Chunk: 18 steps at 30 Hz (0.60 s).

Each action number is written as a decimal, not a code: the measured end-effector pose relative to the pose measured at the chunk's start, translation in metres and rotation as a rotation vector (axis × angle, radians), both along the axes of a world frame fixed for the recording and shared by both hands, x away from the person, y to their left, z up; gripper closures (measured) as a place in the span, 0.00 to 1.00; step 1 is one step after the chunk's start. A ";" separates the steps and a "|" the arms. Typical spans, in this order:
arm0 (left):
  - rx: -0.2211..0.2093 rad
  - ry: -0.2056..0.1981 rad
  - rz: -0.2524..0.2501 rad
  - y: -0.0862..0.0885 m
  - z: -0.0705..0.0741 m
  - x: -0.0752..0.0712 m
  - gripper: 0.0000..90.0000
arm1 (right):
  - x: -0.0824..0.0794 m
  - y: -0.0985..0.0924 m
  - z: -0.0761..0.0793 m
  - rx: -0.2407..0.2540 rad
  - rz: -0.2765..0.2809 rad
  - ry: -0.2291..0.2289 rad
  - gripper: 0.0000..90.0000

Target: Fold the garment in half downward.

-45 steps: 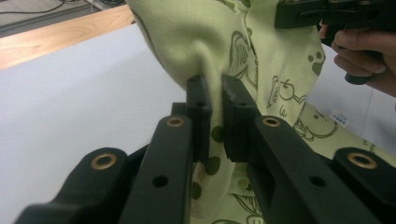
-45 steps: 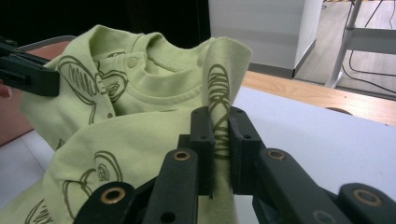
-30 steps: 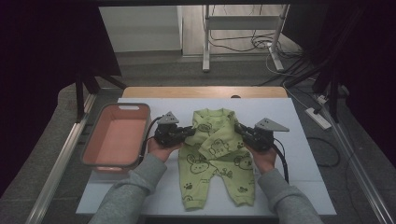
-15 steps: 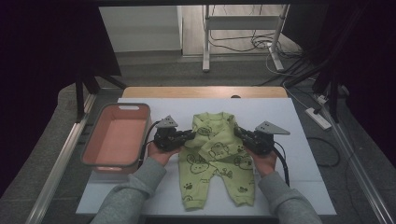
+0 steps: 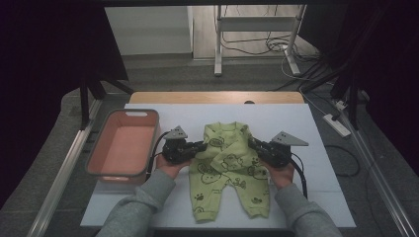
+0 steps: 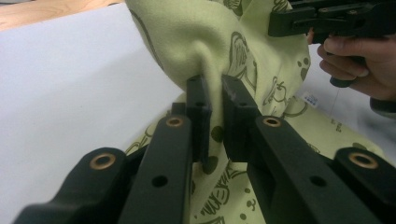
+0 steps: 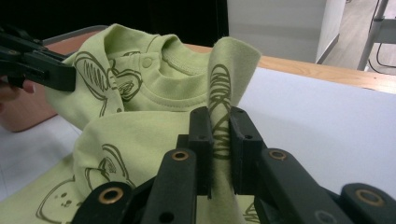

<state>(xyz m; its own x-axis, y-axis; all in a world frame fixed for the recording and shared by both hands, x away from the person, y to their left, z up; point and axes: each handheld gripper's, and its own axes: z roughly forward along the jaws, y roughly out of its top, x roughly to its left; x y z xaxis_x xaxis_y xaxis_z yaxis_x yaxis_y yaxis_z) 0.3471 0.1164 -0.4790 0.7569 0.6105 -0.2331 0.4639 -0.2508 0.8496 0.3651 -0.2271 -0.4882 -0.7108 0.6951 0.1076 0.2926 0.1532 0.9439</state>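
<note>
My high view looks forward and down from above my side of the table. Each gripper view rides low, looking very close along its own jaws. All three share the green suit; each gripper view also catches the opposite gripper farther off.

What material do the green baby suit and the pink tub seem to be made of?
Baby suit: probably soft matte knit cotton; it drapes and folds limply, with a ribbed collar in the right gripper view. Tub: likely moulded plastic, judging by its smooth rigid walls and rounded rim.
</note>
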 end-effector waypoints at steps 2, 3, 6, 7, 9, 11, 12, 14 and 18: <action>0.003 -0.001 -0.003 0.000 -0.001 -0.004 0.91 | -0.003 0.000 0.000 0.000 0.005 0.003 0.90; 0.003 -0.001 -0.003 0.000 -0.001 -0.004 0.91 | -0.003 0.000 0.000 0.000 0.005 0.003 0.90; 0.004 0.003 -0.003 0.000 -0.004 -0.007 0.91 | -0.007 -0.001 0.000 -0.003 0.014 0.009 0.90; 0.005 0.005 -0.003 0.000 -0.004 -0.008 0.91 | -0.011 -0.002 -0.001 -0.005 0.018 0.013 0.89; 0.004 0.010 -0.002 0.000 -0.005 -0.011 0.91 | -0.013 -0.003 -0.001 -0.005 0.022 0.019 0.89; 0.005 0.011 0.000 0.000 -0.006 -0.012 0.91 | -0.015 -0.003 -0.002 -0.001 0.025 0.022 0.89; 0.005 0.013 -0.001 0.000 -0.006 -0.012 0.91 | -0.015 -0.003 -0.002 -0.001 0.025 0.022 0.89; 0.005 0.015 -0.001 -0.001 -0.006 -0.014 0.91 | -0.016 -0.004 -0.002 0.000 0.027 0.026 0.89; 0.009 0.019 -0.003 -0.001 -0.007 -0.016 0.91 | -0.017 -0.005 -0.003 0.001 0.032 0.032 0.89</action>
<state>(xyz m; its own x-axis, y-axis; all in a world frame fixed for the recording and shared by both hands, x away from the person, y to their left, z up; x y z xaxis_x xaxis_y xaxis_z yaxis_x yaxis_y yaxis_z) 0.3308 0.1152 -0.4862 0.7539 0.6107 -0.2422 0.4794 -0.2594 0.8383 0.3478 -0.2316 -0.4908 -0.7289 0.6719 0.1312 0.3176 0.1621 0.9343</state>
